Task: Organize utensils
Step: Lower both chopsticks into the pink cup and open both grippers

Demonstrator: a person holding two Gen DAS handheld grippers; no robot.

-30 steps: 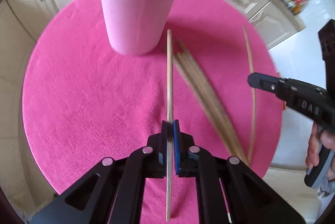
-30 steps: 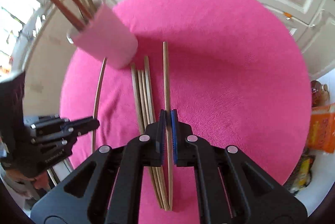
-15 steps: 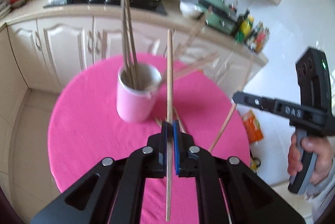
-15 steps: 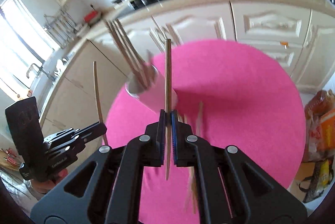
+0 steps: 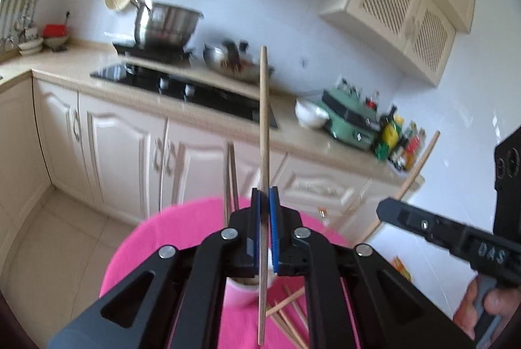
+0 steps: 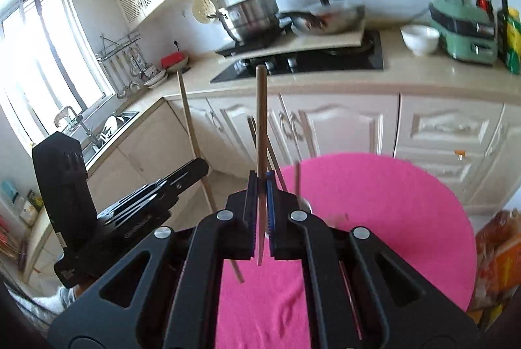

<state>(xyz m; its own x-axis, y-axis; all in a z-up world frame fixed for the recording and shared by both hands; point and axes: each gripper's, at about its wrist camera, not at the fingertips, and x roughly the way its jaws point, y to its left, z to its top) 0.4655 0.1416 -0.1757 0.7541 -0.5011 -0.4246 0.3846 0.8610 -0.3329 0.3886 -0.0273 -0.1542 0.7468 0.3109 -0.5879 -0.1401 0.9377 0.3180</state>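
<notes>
My left gripper (image 5: 264,196) is shut on a wooden chopstick (image 5: 264,121) that points up and away, held above the pink tablecloth (image 5: 156,238). Just below it the pink cup (image 5: 242,290) is mostly hidden by the gripper, with chopsticks (image 5: 229,179) standing in it. Several loose chopsticks (image 5: 286,313) lie on the cloth beside the cup. My right gripper (image 6: 261,182) is shut on another chopstick (image 6: 260,121), also raised over the cloth (image 6: 390,202). Each gripper shows in the other's view: the right gripper (image 5: 382,210) and the left gripper (image 6: 202,165), each with its stick.
Behind the round table runs a kitchen counter (image 5: 65,65) with cream cabinets, a black cooktop (image 5: 146,78) with steel pots, a white bowl (image 6: 420,39), a green appliance (image 6: 462,29) and bottles. An orange packet (image 6: 498,254) lies right of the table. A hand (image 5: 488,310) grips the right tool.
Both grippers rose off the tablecloth with their chopsticks and tilted upward. The views swung from the cloth and cup to the counter, and the cup slid under the grippers.
</notes>
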